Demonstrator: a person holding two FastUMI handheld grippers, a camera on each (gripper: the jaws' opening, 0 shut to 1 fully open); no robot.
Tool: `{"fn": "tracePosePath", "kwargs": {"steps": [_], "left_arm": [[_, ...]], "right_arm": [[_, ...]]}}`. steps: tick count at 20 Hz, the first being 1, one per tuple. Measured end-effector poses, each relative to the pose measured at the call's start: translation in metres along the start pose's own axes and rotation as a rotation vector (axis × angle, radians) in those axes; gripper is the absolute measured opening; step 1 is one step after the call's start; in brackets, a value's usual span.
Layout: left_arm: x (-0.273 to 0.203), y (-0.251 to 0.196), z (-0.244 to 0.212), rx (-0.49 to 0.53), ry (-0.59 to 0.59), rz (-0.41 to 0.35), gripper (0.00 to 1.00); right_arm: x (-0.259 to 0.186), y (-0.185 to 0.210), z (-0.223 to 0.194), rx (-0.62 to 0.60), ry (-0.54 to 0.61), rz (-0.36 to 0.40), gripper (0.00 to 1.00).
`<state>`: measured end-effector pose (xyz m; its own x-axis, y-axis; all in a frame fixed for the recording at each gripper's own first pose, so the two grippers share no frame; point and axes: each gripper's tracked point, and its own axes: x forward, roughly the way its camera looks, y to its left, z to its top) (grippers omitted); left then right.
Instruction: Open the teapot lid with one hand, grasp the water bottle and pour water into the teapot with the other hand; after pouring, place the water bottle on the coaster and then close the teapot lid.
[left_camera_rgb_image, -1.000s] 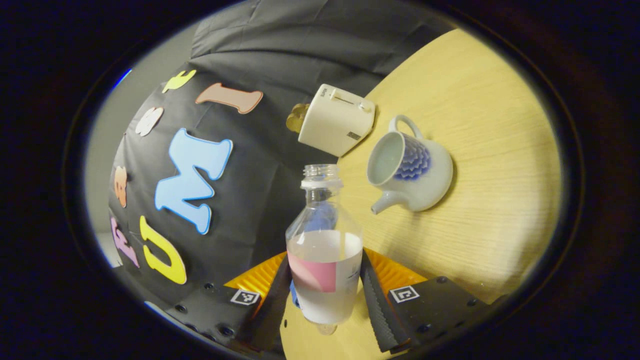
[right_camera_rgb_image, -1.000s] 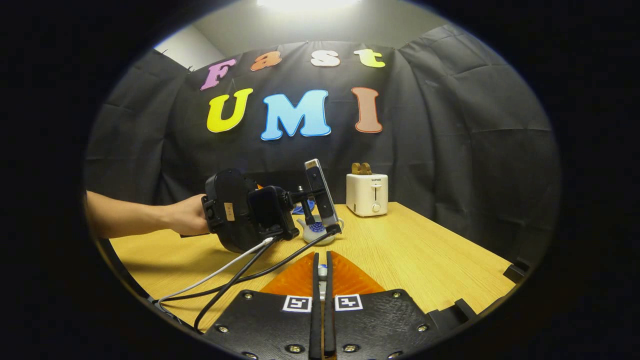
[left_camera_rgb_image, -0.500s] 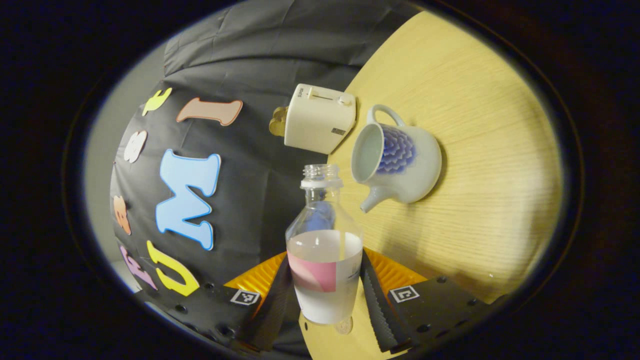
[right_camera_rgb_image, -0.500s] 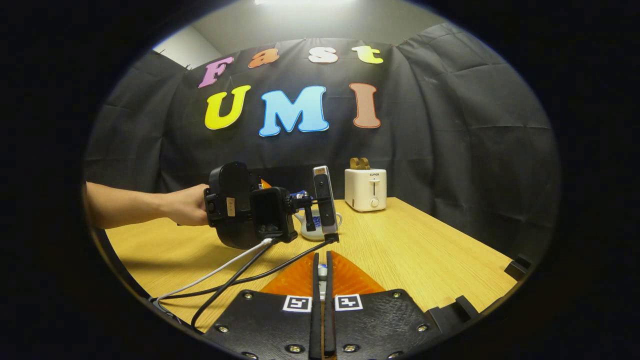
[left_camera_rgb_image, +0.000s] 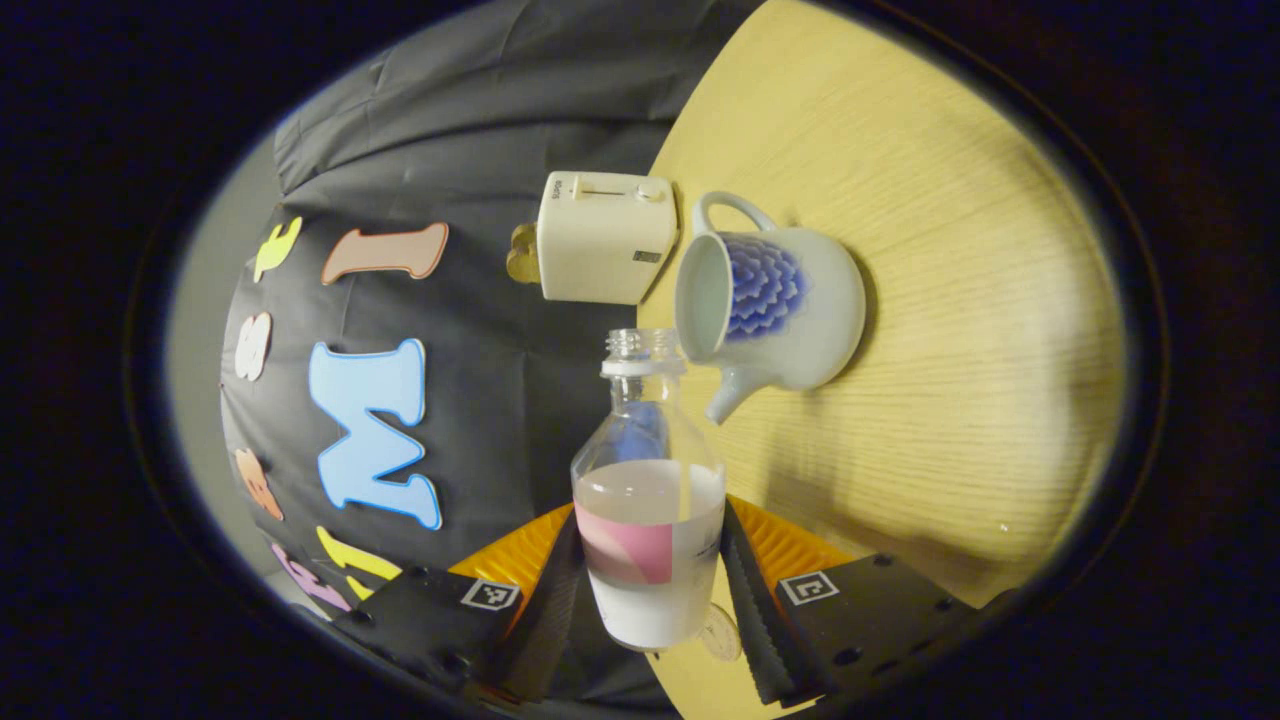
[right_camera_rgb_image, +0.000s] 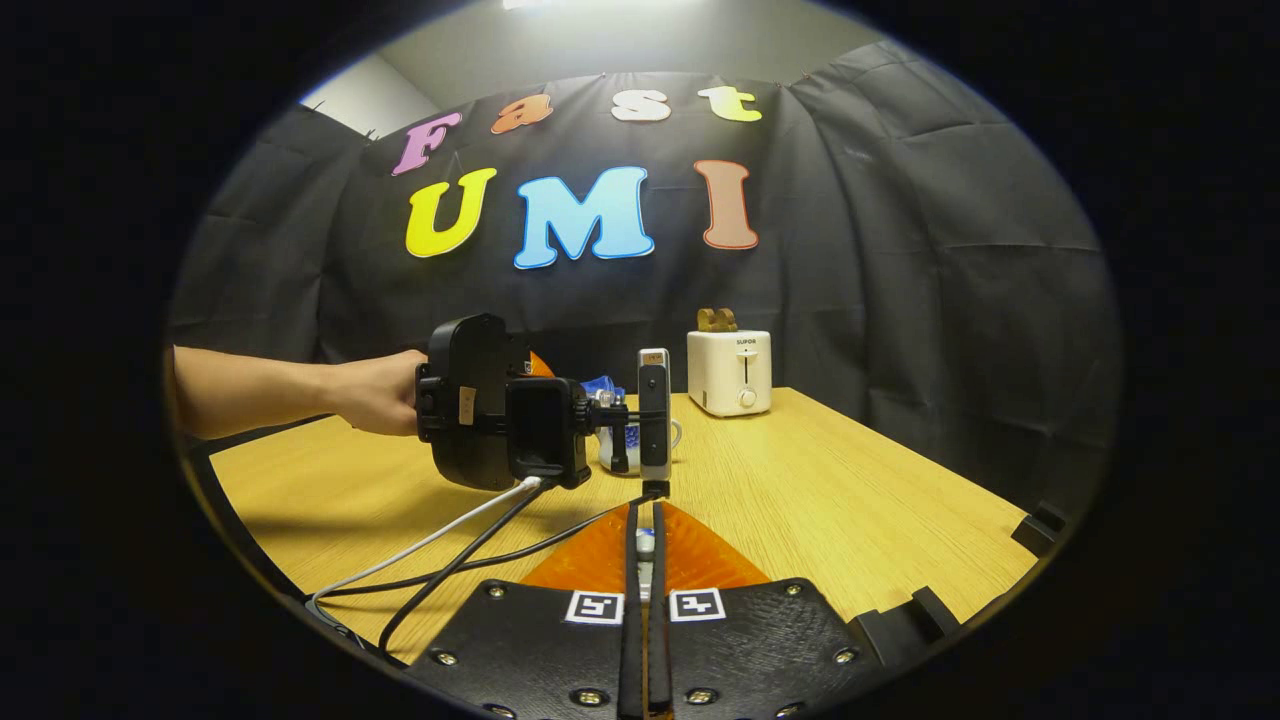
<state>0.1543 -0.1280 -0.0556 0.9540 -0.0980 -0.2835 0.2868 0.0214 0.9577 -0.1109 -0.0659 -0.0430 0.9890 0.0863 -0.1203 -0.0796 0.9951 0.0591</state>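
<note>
The left gripper (left_camera_rgb_image: 655, 600) has both fingers pressed on the water bottle (left_camera_rgb_image: 650, 500), uncapped and part full, its open neck pointing ahead of the jaws. Just beyond the neck and to its right stands the lidless teapot (left_camera_rgb_image: 770, 300) on the table (left_camera_rgb_image: 960, 300), with a toaster (left_camera_rgb_image: 603, 235) just behind it. The right gripper (right_camera_rgb_image: 645, 560) is nearly closed on something small that may be the lid; I cannot tell. Ahead of its jaws a hand (right_camera_rgb_image: 375, 395) holds the other gripper.
</note>
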Motion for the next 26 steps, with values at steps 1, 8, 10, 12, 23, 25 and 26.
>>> {"fn": "tracePosePath", "kwargs": {"steps": [1,8,10,12,23,25,26], "left_arm": [[0.000,0.001,0.001,0.015,-0.001,0.000,0.86],[0.001,0.005,-0.001,0.135,0.027,-0.025,0.86],[0.001,0.006,0.001,0.157,0.030,-0.026,0.86],[-0.001,0.007,0.002,0.179,0.034,-0.034,0.86],[0.002,0.013,0.002,0.324,0.067,-0.048,0.86],[0.002,0.014,0.002,0.346,0.073,-0.053,0.86],[0.001,0.015,0.003,0.370,0.078,-0.054,0.86]], "right_arm": [[0.000,0.001,0.001,0.000,0.000,0.001,0.02],[-0.002,-0.004,-0.003,0.012,0.012,-0.004,0.03],[-0.001,-0.004,-0.002,0.012,0.013,-0.004,0.02],[-0.002,-0.004,-0.003,0.013,0.015,-0.003,0.02],[-0.002,-0.006,-0.007,0.026,0.034,-0.002,0.02],[-0.003,-0.006,-0.007,0.027,0.034,-0.001,0.02],[-0.002,-0.005,-0.007,0.026,0.034,0.000,0.02]]}}
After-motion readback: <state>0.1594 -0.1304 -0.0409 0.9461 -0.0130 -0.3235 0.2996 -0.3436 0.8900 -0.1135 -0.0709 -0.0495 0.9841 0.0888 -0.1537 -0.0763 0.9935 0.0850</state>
